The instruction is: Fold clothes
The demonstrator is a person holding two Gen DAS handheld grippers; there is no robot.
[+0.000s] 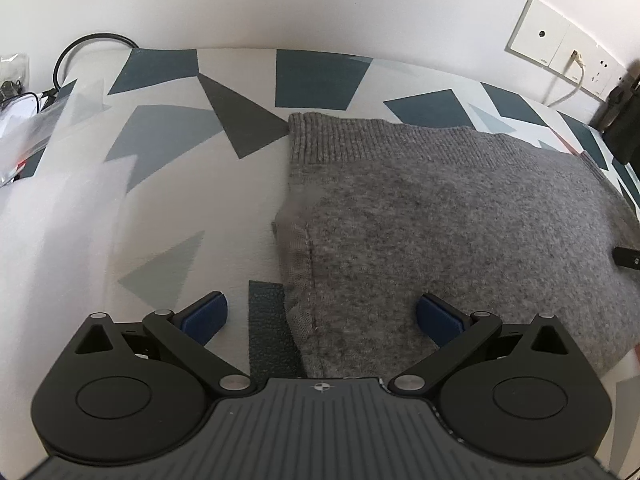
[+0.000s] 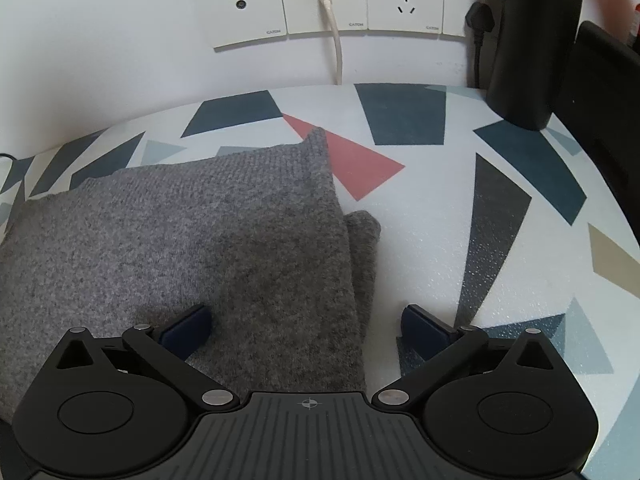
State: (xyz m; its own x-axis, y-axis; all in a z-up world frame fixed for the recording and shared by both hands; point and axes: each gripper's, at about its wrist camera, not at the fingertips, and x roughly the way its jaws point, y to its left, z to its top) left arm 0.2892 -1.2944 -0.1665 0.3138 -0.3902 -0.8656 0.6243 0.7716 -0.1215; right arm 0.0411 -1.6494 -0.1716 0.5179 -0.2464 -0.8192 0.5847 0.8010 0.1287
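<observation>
Your grey knit sweater (image 1: 440, 216) lies folded into a rough rectangle on the surface (image 1: 168, 208), ribbed hem toward the wall. Your left hand-held gripper (image 1: 322, 316) hangs over the sweater's left edge, jaws wide apart, nothing between the pads but cloth below, not pinched. Your right hand-held gripper (image 2: 306, 326) hangs over the sweater's right edge, also fully spread, holding nothing. Looks like a fold is laid and let go; the step in hand is probably release or check. A tucked layer bulges out past the sweater's right edge, so the next move likely calls for neatening that side or taking both near corners for another fold. Sweater is thick, fuzzy, soft wool-like knit; the surface covering beside it is smooth, slightly pebbled, printed with angular blue, grey and red patches.
</observation>
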